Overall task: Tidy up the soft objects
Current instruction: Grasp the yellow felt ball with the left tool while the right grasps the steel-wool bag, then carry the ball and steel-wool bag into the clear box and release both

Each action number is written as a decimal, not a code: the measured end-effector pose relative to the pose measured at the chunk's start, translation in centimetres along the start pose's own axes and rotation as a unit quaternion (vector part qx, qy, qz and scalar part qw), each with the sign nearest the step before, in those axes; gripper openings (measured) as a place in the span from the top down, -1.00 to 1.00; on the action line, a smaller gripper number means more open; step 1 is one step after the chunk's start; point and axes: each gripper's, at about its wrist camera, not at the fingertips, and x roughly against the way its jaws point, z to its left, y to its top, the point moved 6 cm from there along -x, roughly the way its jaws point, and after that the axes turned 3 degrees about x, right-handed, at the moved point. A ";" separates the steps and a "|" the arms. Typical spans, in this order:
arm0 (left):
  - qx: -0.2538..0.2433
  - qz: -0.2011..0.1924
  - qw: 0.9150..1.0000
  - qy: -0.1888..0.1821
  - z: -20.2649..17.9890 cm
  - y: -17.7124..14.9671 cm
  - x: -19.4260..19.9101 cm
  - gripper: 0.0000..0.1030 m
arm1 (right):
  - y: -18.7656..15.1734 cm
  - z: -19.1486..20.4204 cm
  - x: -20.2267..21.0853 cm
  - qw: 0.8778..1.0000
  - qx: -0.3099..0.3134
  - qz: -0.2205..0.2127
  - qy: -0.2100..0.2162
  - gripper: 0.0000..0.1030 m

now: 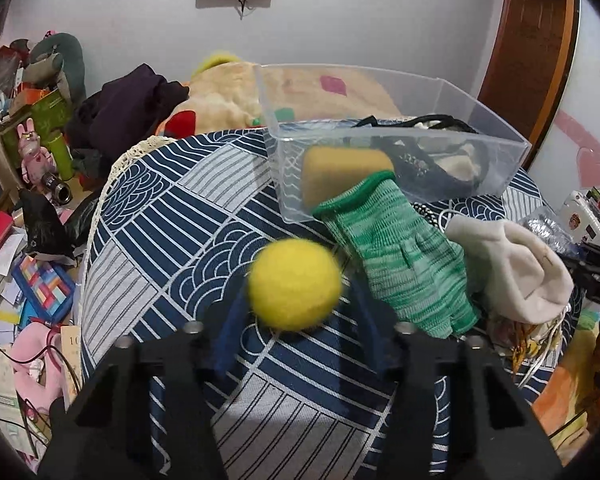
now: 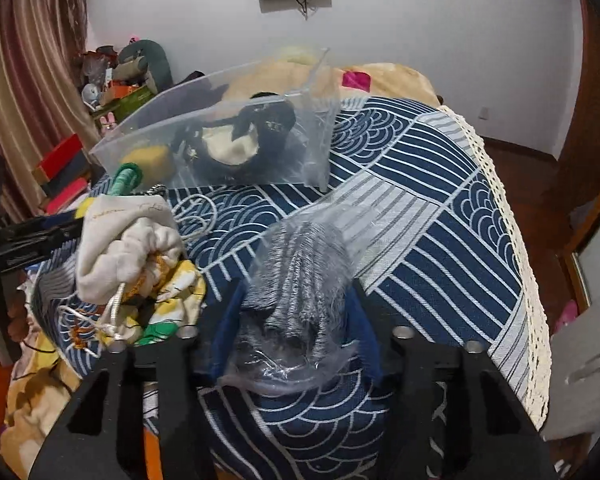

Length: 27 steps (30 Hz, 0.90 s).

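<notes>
My left gripper (image 1: pixel 296 312) is shut on a fuzzy yellow ball (image 1: pixel 295 283), held above the patterned blue cloth (image 1: pixel 188 216). A green knit glove (image 1: pixel 400 256) lies beside it, its cuff at the clear plastic bin (image 1: pixel 480 120). The bin holds a yellow sponge (image 1: pixel 340 172) and dark and white fabric items. A cream drawstring pouch (image 1: pixel 512 264) lies to the right. My right gripper (image 2: pixel 296 320) is shut on a grey striped item in a clear plastic bag (image 2: pixel 300 280). The bin (image 2: pixel 236 92), pouch (image 2: pixel 120 248) and glove cuff (image 2: pixel 126 178) also show in the right wrist view.
The cloth (image 2: pixel 440 208) covers a round table with a lace edge (image 2: pixel 512 240). Clutter, boxes and toys (image 1: pixel 32 184) lie on the floor at left. A beige blanket (image 1: pixel 228 92) lies behind the bin. The left gripper's arm (image 2: pixel 28 236) shows at the left edge.
</notes>
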 end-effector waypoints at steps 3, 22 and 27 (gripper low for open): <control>-0.003 -0.010 1.000 -0.001 -0.2 0.0 0.4 0.16 | 0.1 0.1 0.7 1.000 0.004 -0.011 -0.005 0.47; -0.018 -0.112 0.993 -0.037 -3.2 5.6 6.9 0.18 | 7.0 2.8 5.3 0.991 0.010 -0.132 0.011 0.54; -0.023 -0.131 0.990 -0.047 -4.5 8.0 7.3 0.18 | 9.5 3.9 5.2 0.987 0.011 -0.157 0.019 0.54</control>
